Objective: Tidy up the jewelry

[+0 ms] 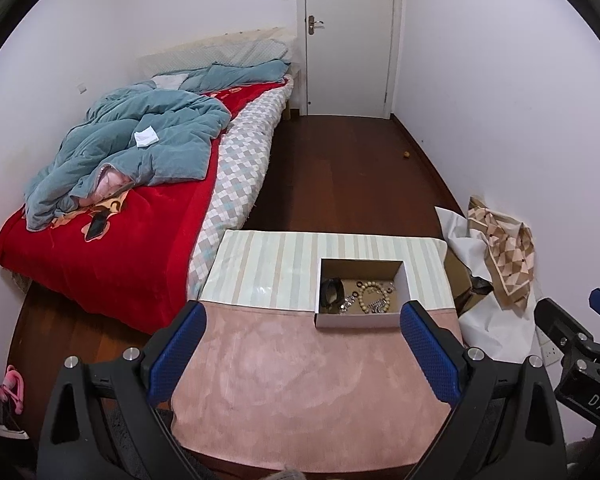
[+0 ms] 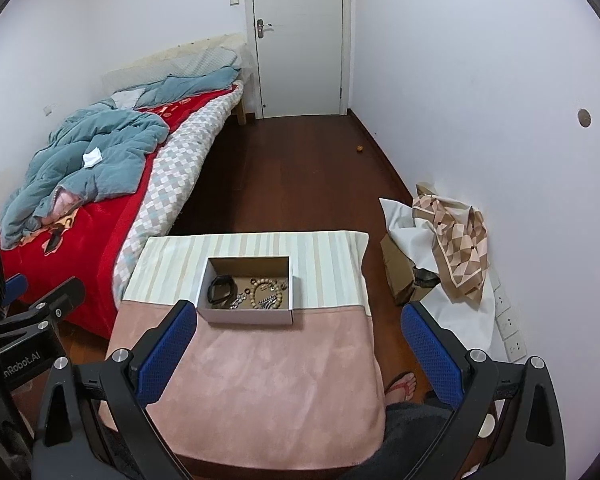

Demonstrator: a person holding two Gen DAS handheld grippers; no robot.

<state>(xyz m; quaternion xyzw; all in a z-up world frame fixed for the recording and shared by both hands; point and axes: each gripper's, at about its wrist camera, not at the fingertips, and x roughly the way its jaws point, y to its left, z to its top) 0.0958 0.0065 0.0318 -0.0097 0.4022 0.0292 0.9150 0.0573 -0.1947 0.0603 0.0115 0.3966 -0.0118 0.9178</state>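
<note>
An open cardboard box [image 1: 362, 292] is seen on the cloth-covered table [image 1: 300, 380], at about 12 o'clock from the left gripper [image 1: 302, 348] and toward 11 o'clock from the right gripper [image 2: 298, 350]. Inside it the jewelry is gathered: a dark bangle [image 2: 221, 289] at the box's 9 o'clock side, a beaded bracelet [image 2: 263, 290] toward 3 o'clock, and a small metallic tangle [image 2: 239, 302] between them near the front wall.

Both grippers are held above the near pink part of the table with their blue pads spread wide apart; nothing is gripped by either.

The bangle is judged stiff and light, and is best taken across its rim where it lifts off the box floor. The beaded bracelet is judged limp and strung, so it would sag and swing when lifted; a pinch across a few beads at its upper arc is advised. The metallic pieces are judged thin, slippery and liable to snag on one another, and should be pinched at a thicker part, not dragged.

The tangle cannot be resolved into separate items; whether chains, earrings or clasps are present cannot be told. Small dark ring-like pieces [image 1: 356, 293] are only faintly made out. The near inner corner of the box floor is hidden by its front wall. No separate tray or compartment for sorting is visible. The table's near edge is cut off by the gripper bodies.
</note>
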